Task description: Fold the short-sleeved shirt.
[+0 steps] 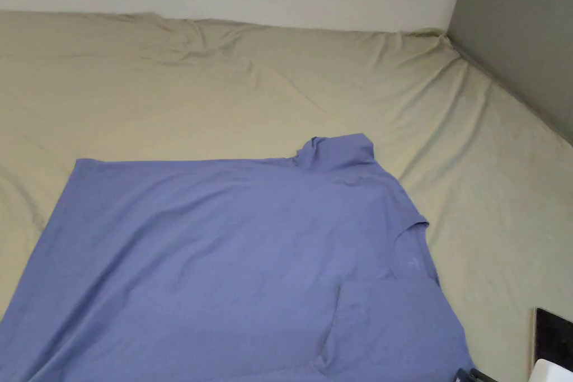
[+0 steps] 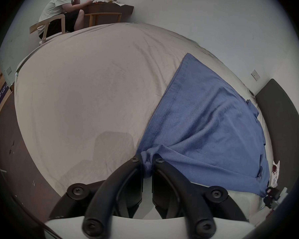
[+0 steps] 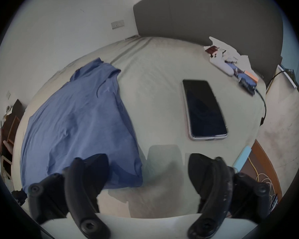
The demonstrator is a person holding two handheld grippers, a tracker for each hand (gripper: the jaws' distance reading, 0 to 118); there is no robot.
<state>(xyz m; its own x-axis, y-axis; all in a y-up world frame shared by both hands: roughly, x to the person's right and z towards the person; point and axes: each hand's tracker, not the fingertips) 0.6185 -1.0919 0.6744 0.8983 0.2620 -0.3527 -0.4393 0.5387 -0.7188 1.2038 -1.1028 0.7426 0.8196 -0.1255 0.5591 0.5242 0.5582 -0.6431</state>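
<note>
My left gripper (image 2: 147,165) pinched a hem corner of the blue shirt (image 1: 224,265), which lay mostly flat on the beige bed (image 1: 224,86), 1 sleeve tucked in, while my right gripper (image 3: 148,166) hung spread, folding barely begun.

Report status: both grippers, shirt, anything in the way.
Left gripper shut on shirt corner. Right gripper open by shirt edge. Shirt lies on bed, partly folded. Phone beside it, apart.
</note>
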